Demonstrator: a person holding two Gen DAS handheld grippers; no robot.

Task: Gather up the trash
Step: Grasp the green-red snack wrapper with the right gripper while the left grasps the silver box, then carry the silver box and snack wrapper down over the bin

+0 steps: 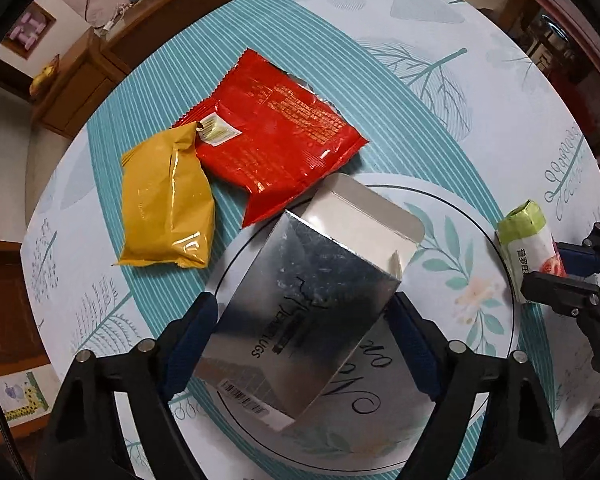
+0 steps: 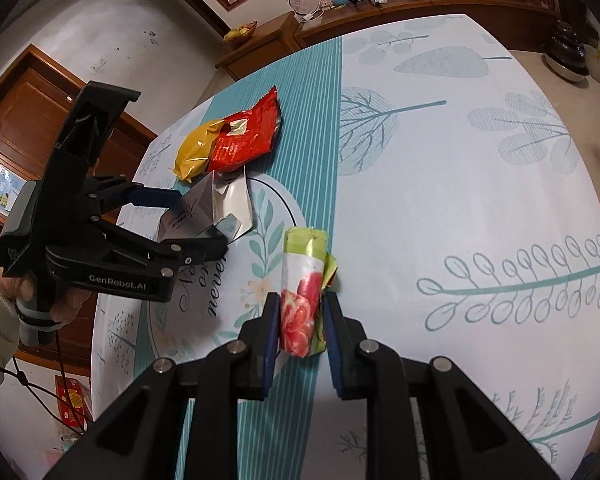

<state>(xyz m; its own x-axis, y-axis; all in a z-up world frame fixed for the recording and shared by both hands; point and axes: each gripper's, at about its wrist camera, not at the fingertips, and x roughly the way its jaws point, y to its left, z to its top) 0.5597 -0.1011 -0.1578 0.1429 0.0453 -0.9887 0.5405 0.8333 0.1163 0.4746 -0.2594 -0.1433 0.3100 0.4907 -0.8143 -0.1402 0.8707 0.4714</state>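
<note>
My left gripper [image 1: 304, 312] is shut on a silver cardboard box [image 1: 300, 312] with an open flap, held over the table; the same box shows in the right wrist view [image 2: 204, 212]. Beyond it lie a red snack bag [image 1: 276, 140] and a yellow packet [image 1: 168, 204], overlapping; they also show in the right wrist view, the red snack bag [image 2: 248, 136] beside the yellow packet [image 2: 194, 152]. My right gripper [image 2: 302, 310] is shut on a green and white wrapper with a red picture [image 2: 304, 300], which rests on the table. That wrapper also appears in the left wrist view [image 1: 534, 244].
The table [image 2: 460, 200] has a white and teal leaf-patterned cloth. A wooden sideboard [image 2: 380, 12] with cables and small items stands behind it. A wooden door [image 2: 20, 120] is at the left. A red box [image 2: 72, 404] lies on the floor.
</note>
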